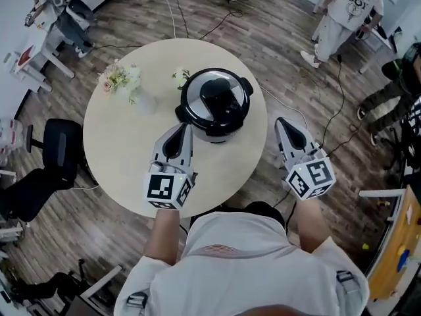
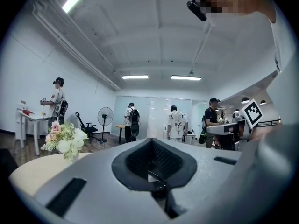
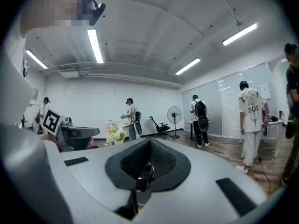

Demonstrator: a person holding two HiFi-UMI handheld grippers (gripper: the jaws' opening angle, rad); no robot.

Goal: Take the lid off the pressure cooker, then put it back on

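Two grippers, fingers closed tight and empty. The left gripper point(image 1: 184, 131) is at 7 o'clock of the pressure cooker point(image 1: 216, 104); the right gripper point(image 1: 283, 125) is at 4 o'clock, off the tabletop point(image 1: 125, 143) edge. The cooker is mid-tabletop, lid point(image 1: 220, 97) on. They flank it, probably to lift the lid from both sides.

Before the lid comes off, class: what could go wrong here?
Both the left tool and right tool are shut; pushed forward like that, they might shove the black-and-silver pressure cooker rather than grip its lid. The small white flower sprig stands close beside the cooker; a swinging lid could knock it over.
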